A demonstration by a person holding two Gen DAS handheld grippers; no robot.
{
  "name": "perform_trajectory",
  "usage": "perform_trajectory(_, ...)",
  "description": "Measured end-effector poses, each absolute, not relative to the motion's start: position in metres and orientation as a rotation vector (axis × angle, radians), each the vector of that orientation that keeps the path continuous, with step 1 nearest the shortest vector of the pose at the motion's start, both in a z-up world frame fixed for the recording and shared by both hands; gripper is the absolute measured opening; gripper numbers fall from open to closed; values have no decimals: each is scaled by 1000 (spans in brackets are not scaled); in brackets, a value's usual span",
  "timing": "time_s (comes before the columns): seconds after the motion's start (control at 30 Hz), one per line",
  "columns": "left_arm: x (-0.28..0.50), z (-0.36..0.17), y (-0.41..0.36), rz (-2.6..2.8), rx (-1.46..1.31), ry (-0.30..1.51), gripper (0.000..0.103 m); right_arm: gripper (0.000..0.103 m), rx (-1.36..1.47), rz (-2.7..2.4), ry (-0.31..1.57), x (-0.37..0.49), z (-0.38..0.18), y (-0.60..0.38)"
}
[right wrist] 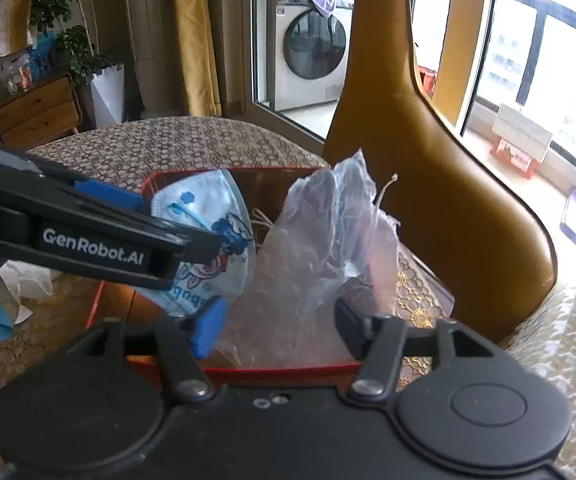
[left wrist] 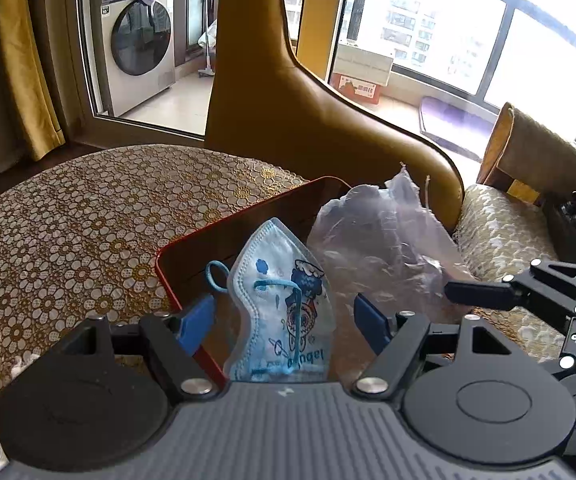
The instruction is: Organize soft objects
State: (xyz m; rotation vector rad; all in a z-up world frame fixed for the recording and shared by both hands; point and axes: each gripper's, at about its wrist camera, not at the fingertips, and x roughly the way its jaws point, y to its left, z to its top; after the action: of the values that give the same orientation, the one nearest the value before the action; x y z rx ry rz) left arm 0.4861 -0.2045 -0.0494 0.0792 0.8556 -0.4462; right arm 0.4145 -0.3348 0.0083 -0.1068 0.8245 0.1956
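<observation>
Inside the red tray (left wrist: 175, 280), a mask (left wrist: 279, 300) stands between the spread left tool (left wrist: 283, 328); right tool (right wrist: 279, 328) gapes around a bag (right wrist: 320, 248).

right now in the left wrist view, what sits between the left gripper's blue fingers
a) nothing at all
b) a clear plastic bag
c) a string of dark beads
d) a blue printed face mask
d, the face mask with its cartoon print stands on edge in the red tray, between the open fingers of the left gripper; the plastic bag is further right.
</observation>
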Motion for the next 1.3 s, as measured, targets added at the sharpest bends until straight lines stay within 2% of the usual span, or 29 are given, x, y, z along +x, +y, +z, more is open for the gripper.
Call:
perform_trajectory(0.13,471,-40,-197,-448,60,842,76,80,-126,202,799,401,18,-332)
perform_trajectory(0.27,452,-29,-187,-455,44,826,77,85,-108,216,779,387,31,-334)
perform_trajectory(0.37,436,-19,-178,-460,25,802,83,87,-96,230,759,376,42,-332)
perform_trajectory(0.43,424,-13,-173,-464,15,788,83,90,-89,242,744,368,49,-329)
perform_trajectory(1.13,300,26,-98,-402,-95,683,87,96,-51,303,724,290,82,-294)
perform_trajectory(1.3,278,30,-70,-379,-132,695,101,97,-60,321,705,272,88,-279)
